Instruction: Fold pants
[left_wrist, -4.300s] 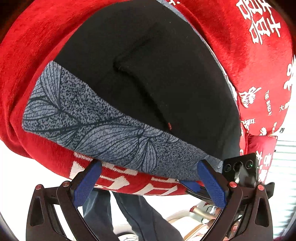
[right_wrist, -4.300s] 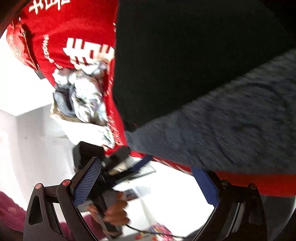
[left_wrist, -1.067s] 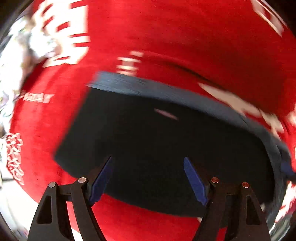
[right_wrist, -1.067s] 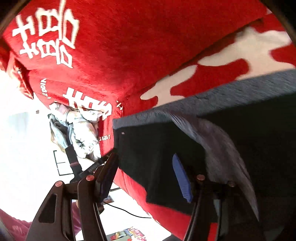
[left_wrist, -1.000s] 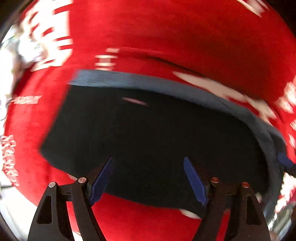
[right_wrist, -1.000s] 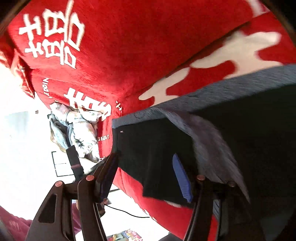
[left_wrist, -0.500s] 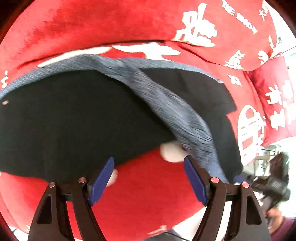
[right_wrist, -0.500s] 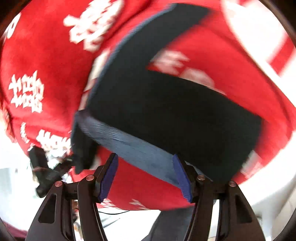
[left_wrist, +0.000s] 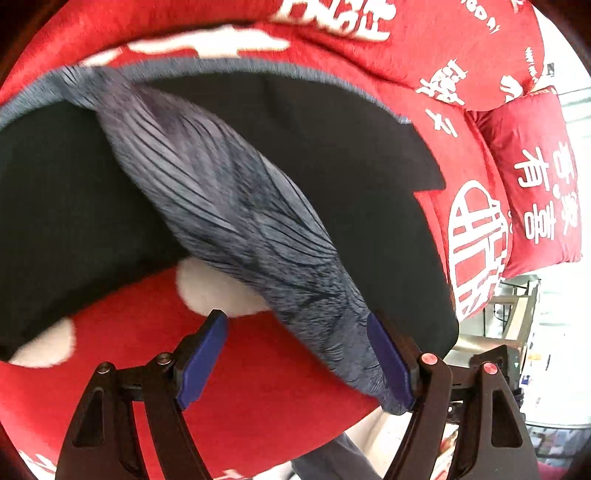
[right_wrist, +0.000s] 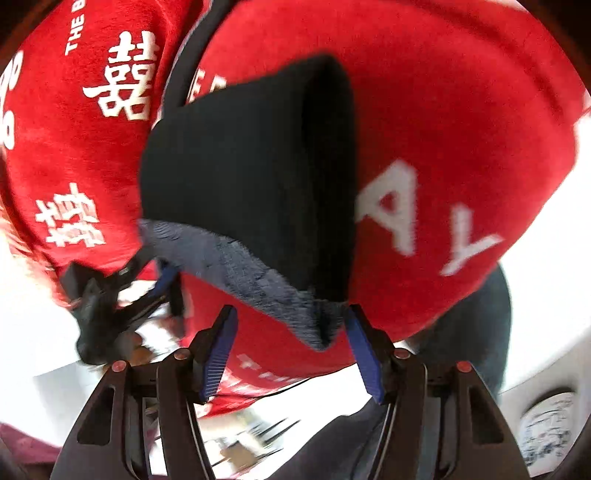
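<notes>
Comparing this moment with half a second earlier, the right-wrist view has swung round: the pants (right_wrist: 251, 177) now present a rolled, doubled edge toward the right claw (right_wrist: 290, 345), where they previously showed as a broad L-shaped spread. The left-wrist view has closed in only slightly on the same layout. Judged from this, one fold is in place on the right side and the claws are repositioning for the next one; the garment is not yet a compact stack.

Both claws stand wide apart and hold nothing. The left claw (left_wrist: 295, 354) hovers over the near edge, its right pad just beside the tip of the grey leaf-print panel (left_wrist: 236, 206); whether it touches cannot be told.

The pants (left_wrist: 332, 155) lie on the red blanket (left_wrist: 258, 387), which carries white characters and covers a sofa or bed; a matching red cushion (left_wrist: 535, 177) sits at the far right. The fabric is black with a grey printed band. In the left view the band runs diagonally across the black cloth toward the claw. In the right view it borders the lower edge of the folded part, overhanging the blanket edge. The cloth looks soft and limp.
</notes>
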